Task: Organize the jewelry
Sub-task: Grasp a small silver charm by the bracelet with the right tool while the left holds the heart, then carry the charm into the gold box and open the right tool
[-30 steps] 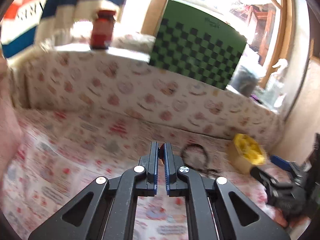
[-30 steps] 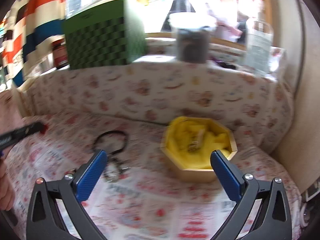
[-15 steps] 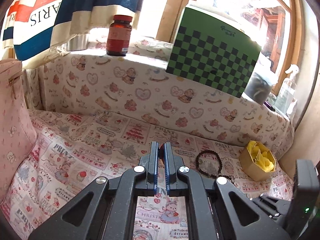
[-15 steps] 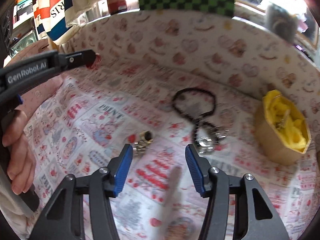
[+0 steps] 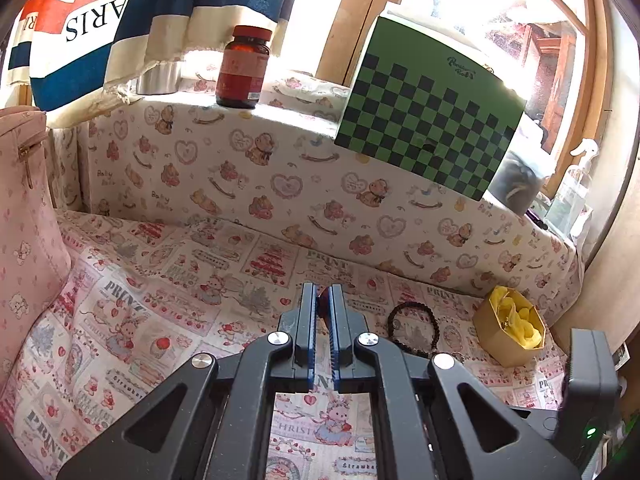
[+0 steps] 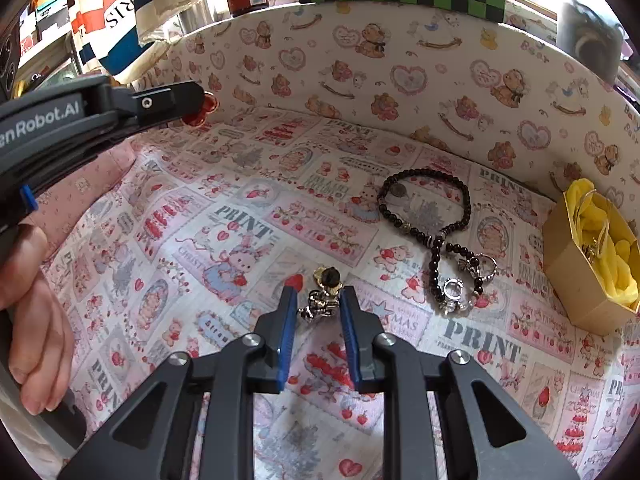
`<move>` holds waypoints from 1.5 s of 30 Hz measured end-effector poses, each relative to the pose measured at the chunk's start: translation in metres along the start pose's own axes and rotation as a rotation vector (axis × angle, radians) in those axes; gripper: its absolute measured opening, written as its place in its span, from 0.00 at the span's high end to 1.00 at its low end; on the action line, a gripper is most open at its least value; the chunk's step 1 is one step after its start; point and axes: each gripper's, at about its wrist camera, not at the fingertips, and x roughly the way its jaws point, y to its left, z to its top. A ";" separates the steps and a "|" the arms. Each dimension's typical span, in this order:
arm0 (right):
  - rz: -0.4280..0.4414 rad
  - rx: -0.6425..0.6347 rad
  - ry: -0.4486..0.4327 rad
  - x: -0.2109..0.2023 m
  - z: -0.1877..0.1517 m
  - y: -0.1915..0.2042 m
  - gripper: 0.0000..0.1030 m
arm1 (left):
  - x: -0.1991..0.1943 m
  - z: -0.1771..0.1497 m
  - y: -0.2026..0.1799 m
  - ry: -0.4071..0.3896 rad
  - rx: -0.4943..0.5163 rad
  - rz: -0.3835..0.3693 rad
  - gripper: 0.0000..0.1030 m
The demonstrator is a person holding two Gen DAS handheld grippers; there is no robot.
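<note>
My left gripper is shut on a small red ornament and holds it above the printed cloth; it also shows in the right wrist view, at the upper left. My right gripper is open, its fingers on either side of a small gold and black jewelry piece that lies on the cloth. A black bead bracelet with silver charms lies to the right. A gold octagonal box with yellow lining stands at the far right, also seen in the left wrist view.
A padded wall with a bear print borders the cloth at the back. On the ledge stand a red-brown jar and a green checkered box. A pink bag stands at the left.
My right gripper has moved down and left over the small jewelry piece and narrowed its fingers around it. My left gripper stays shut on the red ornament and holds almost still.
</note>
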 end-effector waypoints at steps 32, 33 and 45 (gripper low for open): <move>-0.205 0.233 -0.536 -0.138 -0.012 -0.107 0.80 | 0.007 -0.011 -0.018 0.011 0.092 0.030 0.95; -0.210 0.252 -0.541 -0.139 -0.012 -0.110 0.80 | 0.007 -0.011 -0.018 0.013 0.093 0.030 0.95; -0.168 0.449 -0.491 -0.125 -0.017 -0.167 0.80 | 0.010 -0.013 -0.018 0.015 0.100 0.041 0.95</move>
